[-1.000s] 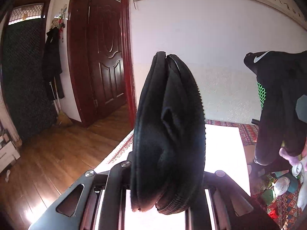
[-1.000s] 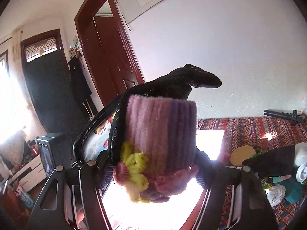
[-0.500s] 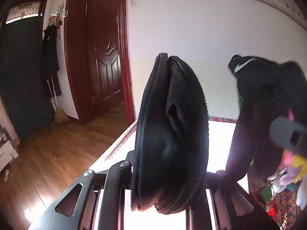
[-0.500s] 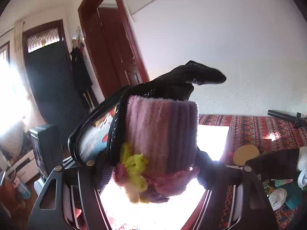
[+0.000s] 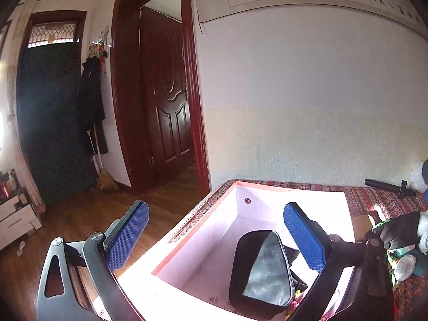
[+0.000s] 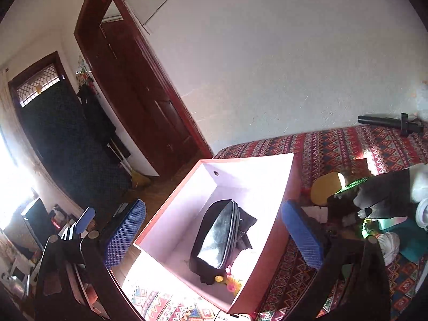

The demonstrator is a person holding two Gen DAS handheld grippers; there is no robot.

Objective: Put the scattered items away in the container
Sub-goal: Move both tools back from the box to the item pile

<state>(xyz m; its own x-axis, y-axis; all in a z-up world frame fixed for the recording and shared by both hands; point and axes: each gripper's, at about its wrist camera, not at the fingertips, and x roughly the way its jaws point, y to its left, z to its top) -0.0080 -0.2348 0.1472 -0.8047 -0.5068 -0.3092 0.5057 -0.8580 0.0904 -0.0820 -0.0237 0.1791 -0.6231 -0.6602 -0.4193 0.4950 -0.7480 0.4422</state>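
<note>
A box (image 5: 289,190), white inside and red outside, stands on the patterned cloth. In it lies a black zip pouch (image 5: 262,270) with a grey sheen on its side. My left gripper (image 5: 216,236) hangs over the box's near left corner. Its jaws are opening and its blue pads (image 5: 128,238) touch nothing. In the right wrist view the same pouch (image 6: 219,235) lies in the box (image 6: 254,171), with a pink and yellow knitted thing (image 6: 231,281) at its near end. My right gripper (image 6: 214,234) is above the box, jaws opening and nothing between them.
Right of the box, on the red patterned cloth (image 6: 347,147), lie a yellow round thing (image 6: 325,190), a black garment with green mesh (image 6: 374,195) and white bits (image 6: 388,243). A black tube (image 6: 385,121) lies by the wall. Wooden floor and a dark red door are on the left.
Both grippers have opened wide. The black pouch left the left gripper and the pink knitted thing left the right gripper; both now lie in the box.
</note>
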